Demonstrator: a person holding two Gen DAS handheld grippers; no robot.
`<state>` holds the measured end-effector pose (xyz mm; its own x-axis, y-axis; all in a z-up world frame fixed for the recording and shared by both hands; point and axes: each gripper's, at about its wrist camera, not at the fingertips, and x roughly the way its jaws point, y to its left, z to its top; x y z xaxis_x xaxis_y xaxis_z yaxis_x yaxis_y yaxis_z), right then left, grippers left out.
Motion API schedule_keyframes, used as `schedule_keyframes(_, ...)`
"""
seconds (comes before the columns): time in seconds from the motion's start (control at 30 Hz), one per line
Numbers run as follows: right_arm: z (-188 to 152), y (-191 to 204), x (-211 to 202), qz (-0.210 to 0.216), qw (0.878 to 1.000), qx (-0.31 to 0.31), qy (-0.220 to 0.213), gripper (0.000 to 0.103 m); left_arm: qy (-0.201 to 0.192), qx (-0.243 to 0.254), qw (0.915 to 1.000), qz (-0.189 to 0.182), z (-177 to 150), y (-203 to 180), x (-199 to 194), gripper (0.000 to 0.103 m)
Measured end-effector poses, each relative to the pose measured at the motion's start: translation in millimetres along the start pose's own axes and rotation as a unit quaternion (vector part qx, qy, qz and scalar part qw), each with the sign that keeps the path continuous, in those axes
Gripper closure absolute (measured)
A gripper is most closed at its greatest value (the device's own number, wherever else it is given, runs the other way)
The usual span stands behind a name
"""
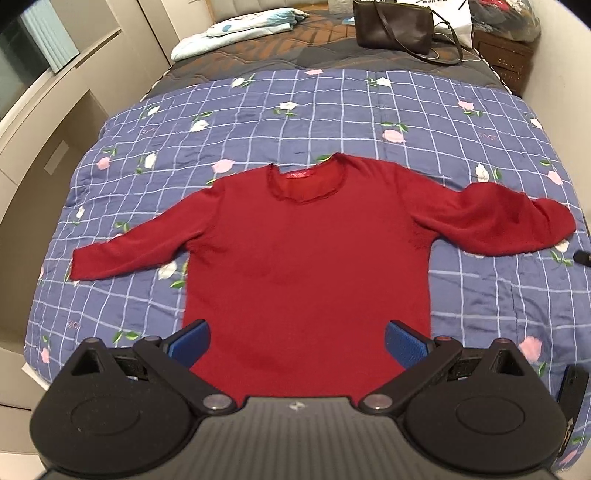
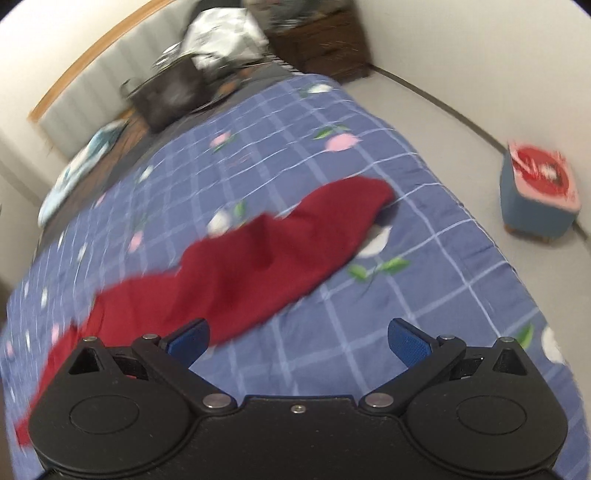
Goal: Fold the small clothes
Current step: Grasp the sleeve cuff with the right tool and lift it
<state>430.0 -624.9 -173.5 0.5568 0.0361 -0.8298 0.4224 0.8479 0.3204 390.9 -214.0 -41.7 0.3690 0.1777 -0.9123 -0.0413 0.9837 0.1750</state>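
Left wrist view: red sweater (image 1: 306, 258) lies flat, front up, on the bed quilt (image 1: 332, 110), sleeves out. Both the left hand-held gripper (image 1: 297, 345) and right hand-held gripper (image 2: 298, 341) are spread, holding nothing. Fabric looks soft, light and limp; pinch at a sleeve cuff (image 2: 369, 192) or shoulder seam.

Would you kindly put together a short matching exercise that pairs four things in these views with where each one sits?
Things:
1. red long-sleeved knit top
2. dark brown leather handbag
3. light blue folded cloth
4. small blue stool with a pink and red top

Places:
A. on the floor beside the bed
B. spread flat on the blue checked floral quilt
C. far end of the bed, left
D. far end of the bed, right

Pairs: 1-B, 2-D, 3-C, 4-A
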Motion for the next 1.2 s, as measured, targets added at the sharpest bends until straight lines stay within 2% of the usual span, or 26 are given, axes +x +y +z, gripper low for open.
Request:
schedule_keyframes(0.1,28.6,-29.8,36.3,0.003,0.998,0.069,0.003,0.005,-0.003,0.006,1.0000,-0.004,16.0,-17.4,8.9,0.000)
schedule_keyframes(0.17,42.5,-45.6,56.5,0.002,0.994,0.109,0.010,0.014,-0.006,0.011,0.9999,-0.005,27.1,-30.4,14.0,0.000)
schedule_keyframes(0.33,71.1,-68.6,90.3,-0.013,0.988,0.151,0.007,0.022,-0.012,0.009,0.9997,-0.017,45.3,-55.7,22.2,0.000)
schedule_keyframes(0.4,79.4,-77.8,102.7,-0.011,0.985,0.174,0.005,0.025,-0.012,0.008,0.9997,-0.019,47.9,-61.9,23.6,0.000)
schedule_keyframes(0.53,88.7,-91.5,124.2,-0.011,0.975,0.222,0.001,0.041,-0.005,0.012,0.9997,-0.019,43.6,-67.5,24.6,0.000)
schedule_keyframes(0.6,92.2,-95.8,134.3,0.000,0.969,0.246,-0.001,0.046,0.003,0.015,0.9998,-0.016,39.4,-67.5,26.7,0.000)
schedule_keyframes(0.63,93.7,-97.2,138.8,0.004,0.967,0.255,0.002,0.055,0.009,0.016,0.9997,-0.013,37.6,-67.4,28.5,0.000)
schedule_keyframes(0.67,95.2,-97.0,142.2,0.004,0.966,0.260,0.003,0.071,0.014,0.016,0.9997,-0.010,35.8,-66.7,29.5,0.000)
schedule_keyframes(0.7,96.6,-95.7,143.5,0.003,0.965,0.261,0.003,0.078,0.019,0.014,0.9997,-0.006,34.8,-66.2,30.6,0.000)
schedule_keyframes(0.73,97.9,-94.0,143.5,0.004,0.965,0.261,0.003,0.089,0.022,0.012,0.9997,-0.005,34.2,-65.0,31.0,0.000)
schedule_keyframes(0.77,99.7,-91.9,142.0,0.008,0.967,0.256,0.001,0.093,0.024,0.009,0.9997,-0.005,33.7,-63.4,30.4,0.000)
schedule_keyframes(0.9,108.6,-79.5,111.8,0.019,0.975,0.216,-0.046,0.096,0.018,0.008,0.9998,-0.007,36.6,-64.9,25.6,0.000)
schedule_keyframes(1.03,111.9,-83.1,72.3,0.016,0.975,0.205,-0.084,0.096,0.008,0.015,0.9998,-0.013,40.4,-70.3,19.8,0.000)
schedule_keyframes(1.1,110.6,-89.5,57.7,0.016,0.973,0.210,-0.093,0.096,0.004,0.017,0.9997,-0.017,41.9,-71.9,17.0,0.000)
schedule_keyframes(1.2,107.0,-86.3,46.4,0.002,0.979,0.184,-0.088,0.096,0.000,0.019,0.9996,-0.022,43.1,-72.9,12.7,0.000)
